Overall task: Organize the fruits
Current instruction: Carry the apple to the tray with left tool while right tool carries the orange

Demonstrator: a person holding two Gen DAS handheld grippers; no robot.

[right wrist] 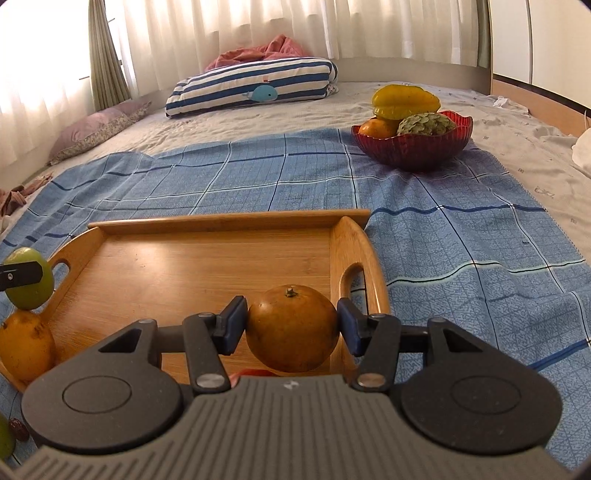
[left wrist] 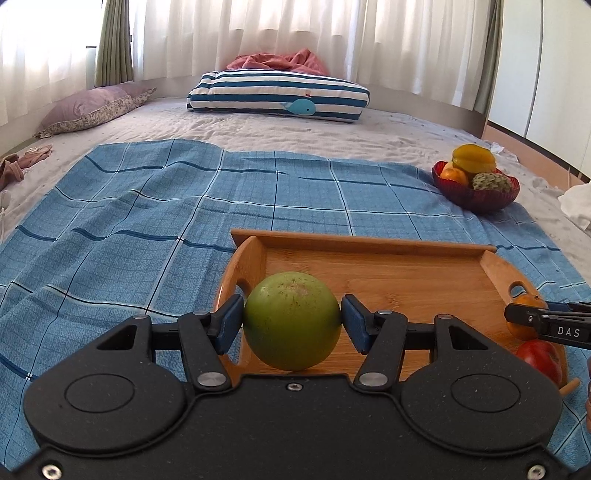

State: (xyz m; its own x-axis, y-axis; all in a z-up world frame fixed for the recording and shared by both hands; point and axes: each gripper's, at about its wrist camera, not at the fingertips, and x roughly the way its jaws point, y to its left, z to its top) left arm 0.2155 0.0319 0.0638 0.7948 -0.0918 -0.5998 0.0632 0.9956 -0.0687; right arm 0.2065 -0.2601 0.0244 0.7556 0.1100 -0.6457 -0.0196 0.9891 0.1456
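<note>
A: Left gripper point(left wrist: 291, 325) clamps the green fruit point(left wrist: 291, 321) over the tray point(left wrist: 369, 245); right gripper point(right wrist: 291, 325) clamps the orange point(right wrist: 291, 328) there too.
B: Both look firm, round, smooth. Pads at the widest girth; could roll.

A blue checked cloth point(left wrist: 147, 206) lies spread over a bed point(left wrist: 295, 129) with a pale grey sheet. At the far end rests a blue-and-white striped cushion point(left wrist: 277, 94) bearing a whale picture, with a crumpled pink blanket point(left wrist: 280, 61) behind it. A mauve pillow point(left wrist: 92, 107) sits at the left, near sheer white curtains point(left wrist: 258, 29) and a green drape point(left wrist: 114, 40)
</note>
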